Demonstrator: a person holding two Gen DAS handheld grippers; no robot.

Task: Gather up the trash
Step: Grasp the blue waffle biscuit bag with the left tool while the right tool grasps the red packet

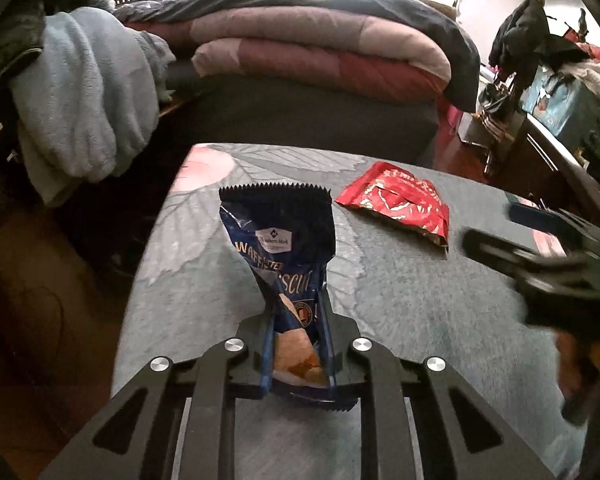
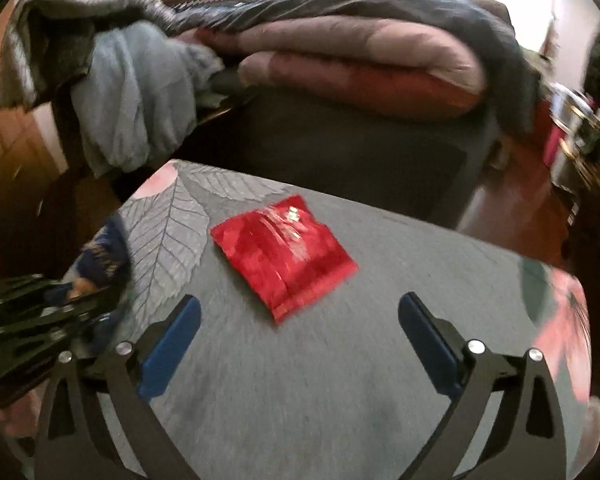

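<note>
My left gripper (image 1: 296, 300) is shut on a blue biscuit wrapper (image 1: 278, 236) and holds it upright above the grey leaf-print surface (image 1: 400, 300). A red snack wrapper (image 1: 396, 206) lies flat on that surface to the right of it. In the right wrist view the red wrapper (image 2: 284, 258) lies just ahead of my right gripper (image 2: 300, 312), which is open and empty with blue pads (image 2: 172, 344) wide apart. The left gripper with the blue wrapper (image 2: 104, 256) shows at the left edge. The right gripper shows blurred in the left wrist view (image 1: 540, 256).
Folded pink and dark quilts (image 1: 320, 48) lie on a bed behind the surface. A light blue fleece (image 1: 84, 92) hangs at the left. Cluttered furniture with bags (image 1: 552, 92) stands at the right. The surface's far edge (image 2: 340, 196) drops off before the bed.
</note>
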